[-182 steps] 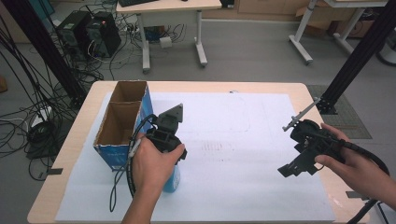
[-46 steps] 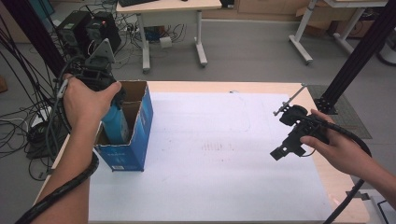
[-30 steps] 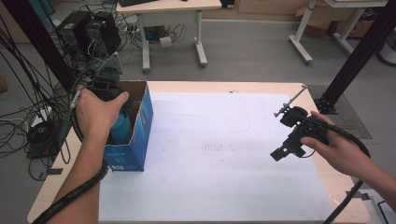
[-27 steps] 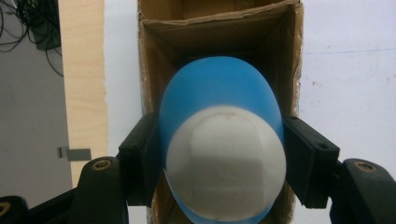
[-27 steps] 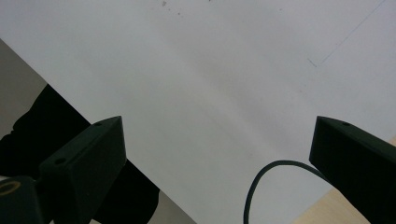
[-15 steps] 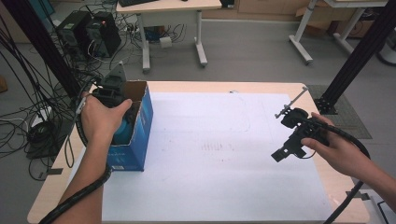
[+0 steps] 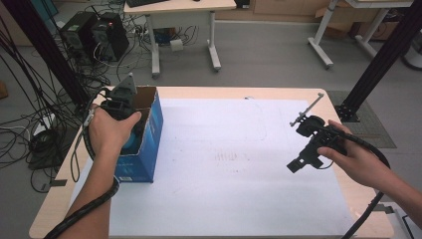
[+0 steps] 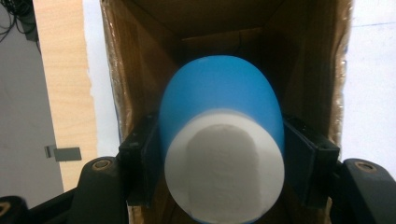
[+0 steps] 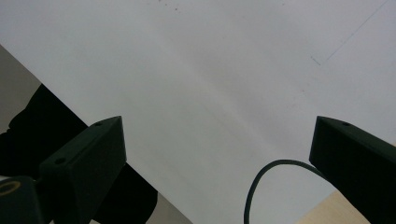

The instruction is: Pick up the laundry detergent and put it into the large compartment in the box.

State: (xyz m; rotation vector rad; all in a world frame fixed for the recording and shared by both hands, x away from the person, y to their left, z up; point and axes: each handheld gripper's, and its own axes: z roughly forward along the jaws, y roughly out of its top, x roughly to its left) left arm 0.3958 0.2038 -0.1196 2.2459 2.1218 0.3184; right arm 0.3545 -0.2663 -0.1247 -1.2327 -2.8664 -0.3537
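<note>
Blue cup [image 8: 219,102]: we see its near white end cut off by the bottom edge of the left claw view; in the high view we catch just a sliver of blue below the hand.
Left claw [image 8: 219,186]: jaw tips hidden behind the cup's sides.
Cardboard box [image 7: 149,144]: we cannot see its floor; the hand [image 7: 112,132] covers much of the opening.
Right claw [image 9: 219,154]: both jaws clipped by the frame's lower corners.
Table [image 7: 278,92]: we lose its near right corner past the frame.
</note>
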